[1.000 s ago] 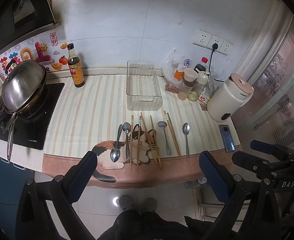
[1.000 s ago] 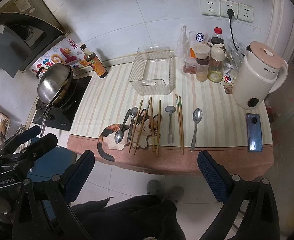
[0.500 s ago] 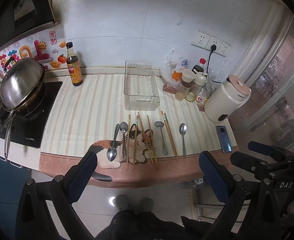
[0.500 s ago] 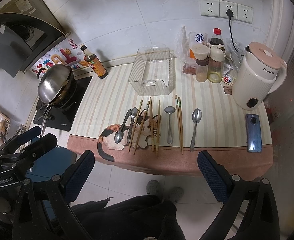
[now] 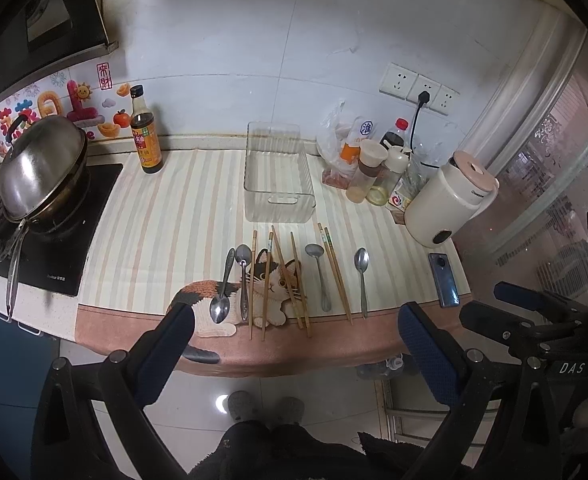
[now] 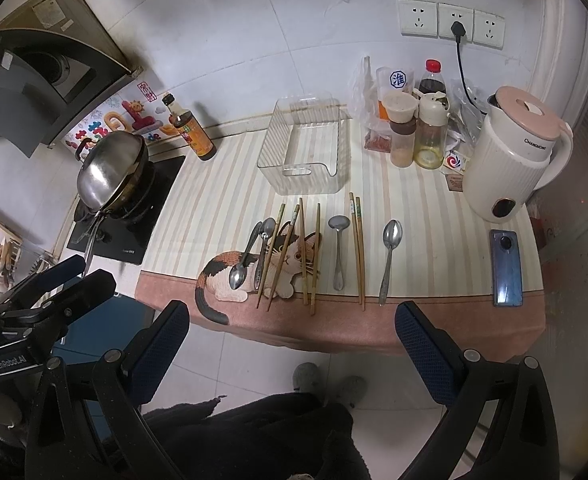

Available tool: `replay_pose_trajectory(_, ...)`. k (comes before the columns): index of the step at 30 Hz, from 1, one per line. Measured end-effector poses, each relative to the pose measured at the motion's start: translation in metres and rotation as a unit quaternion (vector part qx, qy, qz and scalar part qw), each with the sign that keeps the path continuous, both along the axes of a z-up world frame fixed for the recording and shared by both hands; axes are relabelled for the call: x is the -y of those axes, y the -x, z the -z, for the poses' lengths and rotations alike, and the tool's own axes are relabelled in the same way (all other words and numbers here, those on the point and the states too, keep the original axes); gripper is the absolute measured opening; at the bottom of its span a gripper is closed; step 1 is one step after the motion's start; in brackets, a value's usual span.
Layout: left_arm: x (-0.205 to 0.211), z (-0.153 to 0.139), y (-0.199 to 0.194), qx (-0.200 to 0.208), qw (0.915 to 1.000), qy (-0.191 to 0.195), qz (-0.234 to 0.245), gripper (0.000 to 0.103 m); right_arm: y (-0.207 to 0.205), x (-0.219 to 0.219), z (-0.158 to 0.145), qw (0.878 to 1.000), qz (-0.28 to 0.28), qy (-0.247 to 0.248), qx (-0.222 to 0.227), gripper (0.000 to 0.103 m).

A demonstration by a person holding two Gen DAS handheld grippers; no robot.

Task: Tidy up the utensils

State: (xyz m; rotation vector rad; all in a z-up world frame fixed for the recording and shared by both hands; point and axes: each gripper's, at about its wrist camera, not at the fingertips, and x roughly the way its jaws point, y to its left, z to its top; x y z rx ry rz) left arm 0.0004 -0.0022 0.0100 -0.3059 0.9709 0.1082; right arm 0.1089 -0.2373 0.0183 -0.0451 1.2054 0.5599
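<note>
Both views have pulled back a touch from the counter, nothing else moved. Left gripper [image 5: 294, 342] and right gripper [image 6: 292, 332] spread wide, empty. Spoons [image 6: 389, 258] and chopsticks [image 6: 358, 250] lie just before the bin [image 6: 307, 146].

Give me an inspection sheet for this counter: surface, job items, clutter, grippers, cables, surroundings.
Surface: striped mat with cat print covers the counter.
Job's things: four spoons and several chopsticks lie in a row near the front edge; clear bin behind them, empty.
Clutter: sauce bottle, condiment jars, kettle, phone.
Grippers: left gripper and right gripper both open, empty, short of the counter.
Cables: black cord plugged into the wall socket, runs down behind the jars.
Surroundings: lidded wok on cooktop, range hood above.
</note>
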Motion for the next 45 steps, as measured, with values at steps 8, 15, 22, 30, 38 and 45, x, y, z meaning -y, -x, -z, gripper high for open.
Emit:
replay_pose_trajectory(8, 0.000, 0.000, 0.000, -0.001, 1.0000, 0.001, 0.000, 0.103, 0.002, 0.000, 0.002, 1.000, 0.000, -0.001, 0.001, 0.103)
replay_pose_trajectory(15, 0.000, 0.000, 0.000, 0.000, 1.0000, 0.000, 0.000, 0.103, 0.001, 0.001, 0.002, 1.000, 0.000, -0.001, 0.002, 0.103)
replay_pose_trajectory(22, 0.000, 0.000, 0.001, 0.000, 1.0000, -0.001, 0.000, 0.103, 0.000, 0.000, -0.002, 1.000, 0.000, -0.002, 0.002, 0.103)
replay_pose_trajectory(30, 0.001, -0.001, 0.003, 0.001, 1.0000, -0.003, -0.002, 0.103, -0.002, 0.001, -0.003, 1.000, -0.001, -0.003, 0.003, 0.103)
replay_pose_trajectory(38, -0.004, 0.005, -0.003, 0.004, 0.9986, -0.042, -0.032, 0.103, -0.015, -0.004, -0.003, 1.000, 0.014, 0.001, 0.007, 0.103)
replay_pose_trajectory(45, -0.037, 0.045, -0.035, -0.021, 0.9911, -0.103, -0.082, 0.103, -0.044, -0.022, 0.037, 0.997, 0.054, 0.055, 0.000, 0.103)
